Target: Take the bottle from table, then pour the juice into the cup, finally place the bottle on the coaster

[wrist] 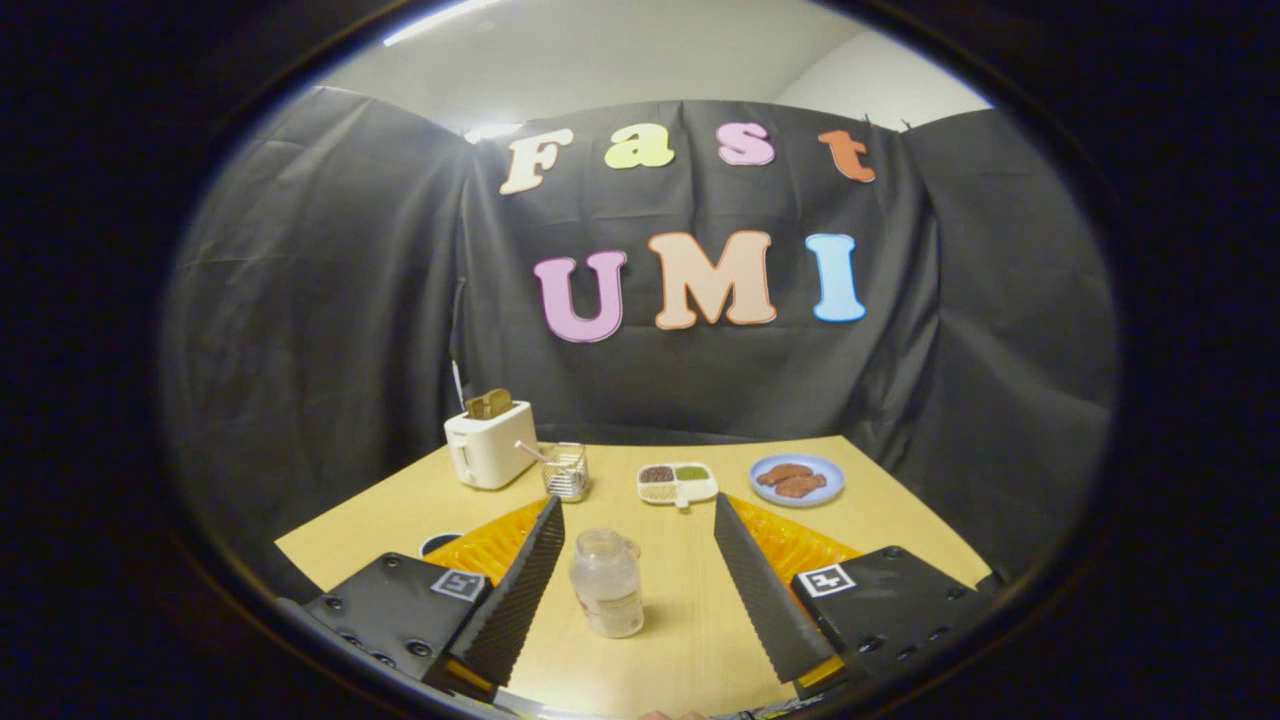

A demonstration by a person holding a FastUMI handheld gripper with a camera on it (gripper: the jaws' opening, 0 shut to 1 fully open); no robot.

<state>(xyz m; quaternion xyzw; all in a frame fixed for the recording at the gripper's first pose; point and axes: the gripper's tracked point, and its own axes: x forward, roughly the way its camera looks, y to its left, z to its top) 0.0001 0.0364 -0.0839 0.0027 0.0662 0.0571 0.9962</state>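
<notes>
the counter (690,620) is pale yellow wood. the bottle (607,584) is clear, with a whitish fill in its lower part. the toaster (489,444) is white, with a brown slice of toast (489,403) in it. the wire basket (566,471) is silvery. the divided dish (677,483) is white, holding dark brown and green fillings. the plate (797,480) is light blue with reddish-brown pieces. the cup (438,543) is dark blue.

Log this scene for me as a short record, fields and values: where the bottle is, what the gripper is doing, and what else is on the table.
bottle: clear bottle upright on the table, between the fingers, untouched
gripper: gripper open, a finger either side of the bottle
beyond the fingers: toaster with toast, wire basket, divided dish, blue plate with brown food
task stage: bottle not yet grasped
</notes>
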